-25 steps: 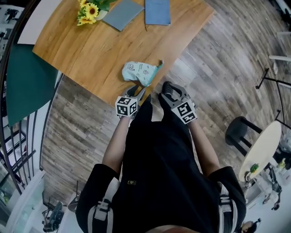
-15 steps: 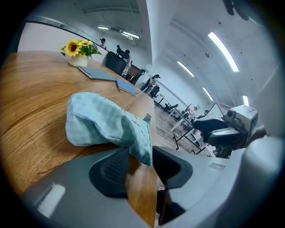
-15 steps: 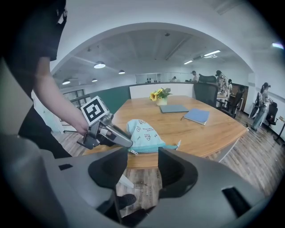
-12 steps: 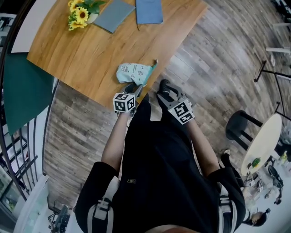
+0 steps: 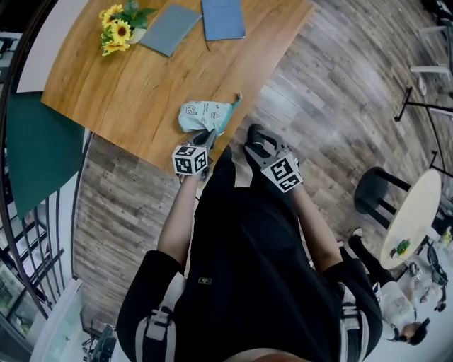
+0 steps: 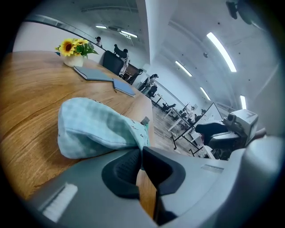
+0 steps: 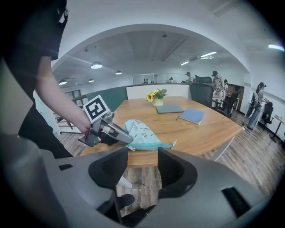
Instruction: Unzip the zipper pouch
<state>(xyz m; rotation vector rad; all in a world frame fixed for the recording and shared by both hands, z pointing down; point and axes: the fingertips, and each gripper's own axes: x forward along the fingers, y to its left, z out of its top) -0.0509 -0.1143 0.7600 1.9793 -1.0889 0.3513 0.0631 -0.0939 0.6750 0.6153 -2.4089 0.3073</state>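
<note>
A mint-green printed zipper pouch [image 5: 205,115] lies near the front edge of the wooden table [image 5: 141,78]. My left gripper [image 5: 210,134] is shut on the pouch's near end. In the left gripper view the fabric [image 6: 98,129] runs down between the closed jaws [image 6: 140,153]. The right gripper view shows the pouch [image 7: 141,131] with its zipper along the front edge, and the left gripper [image 7: 129,141] pinching it beside the zipper pull [image 7: 130,148]. My right gripper [image 5: 255,134] hangs off the table edge to the right of the pouch, open [image 7: 142,171], with nothing between its fingers.
Sunflowers in a pot [image 5: 117,28] and two blue-grey notebooks [image 5: 168,28] [image 5: 222,18] sit at the table's far side. The table edge runs just under the pouch, with plank floor below. A black stool [image 5: 379,201] and a round pale table [image 5: 414,226] stand at right.
The left gripper's jaws have closed onto the pouch's near end. The right gripper has stayed open beside the table edge.
</note>
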